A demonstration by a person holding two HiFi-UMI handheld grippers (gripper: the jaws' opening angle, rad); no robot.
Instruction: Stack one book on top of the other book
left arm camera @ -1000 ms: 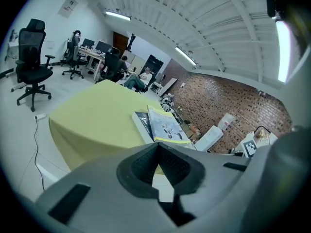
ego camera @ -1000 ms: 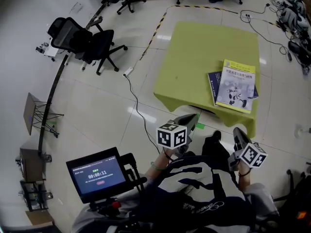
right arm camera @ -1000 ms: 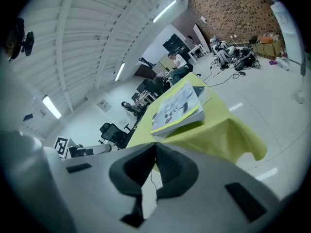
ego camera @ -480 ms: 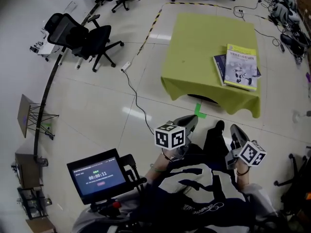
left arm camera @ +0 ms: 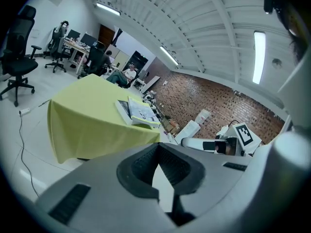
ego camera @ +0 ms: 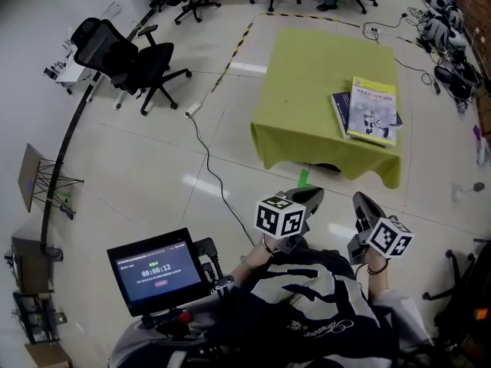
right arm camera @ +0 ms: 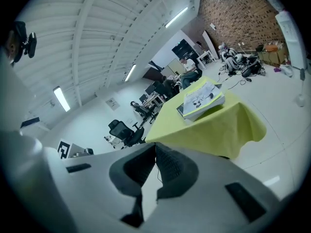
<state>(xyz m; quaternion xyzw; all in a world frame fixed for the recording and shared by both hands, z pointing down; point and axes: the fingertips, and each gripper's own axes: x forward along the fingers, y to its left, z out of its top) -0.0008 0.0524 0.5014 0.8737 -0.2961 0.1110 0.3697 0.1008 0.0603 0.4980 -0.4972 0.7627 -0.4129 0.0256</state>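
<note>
A yellow-covered book (ego camera: 373, 111) lies on top of a dark blue book (ego camera: 339, 108), at the right side of a table under a yellow-green cloth (ego camera: 307, 83). My left gripper (ego camera: 315, 196) and right gripper (ego camera: 358, 202) hang close to my body, short of the table's near edge. Both are shut with nothing between the jaws. In the left gripper view the shut left gripper (left arm camera: 158, 145) points toward the stacked books (left arm camera: 140, 112), and the right gripper (left arm camera: 201, 143) shows beside it. In the right gripper view the right gripper (right arm camera: 155, 145) faces the same stack (right arm camera: 201, 99).
Black office chairs (ego camera: 130, 56) stand to the left of the table. A cable (ego camera: 207, 159) and a power strip (ego camera: 192, 110) lie on the tiled floor. A small screen (ego camera: 157, 271) sits at my lower left. Cables and gear (ego camera: 449, 37) crowd the far right.
Both grippers have moved a little forward toward the table and stayed shut. The table sits slightly more to the left in the head view. The books have not moved on the cloth.
</note>
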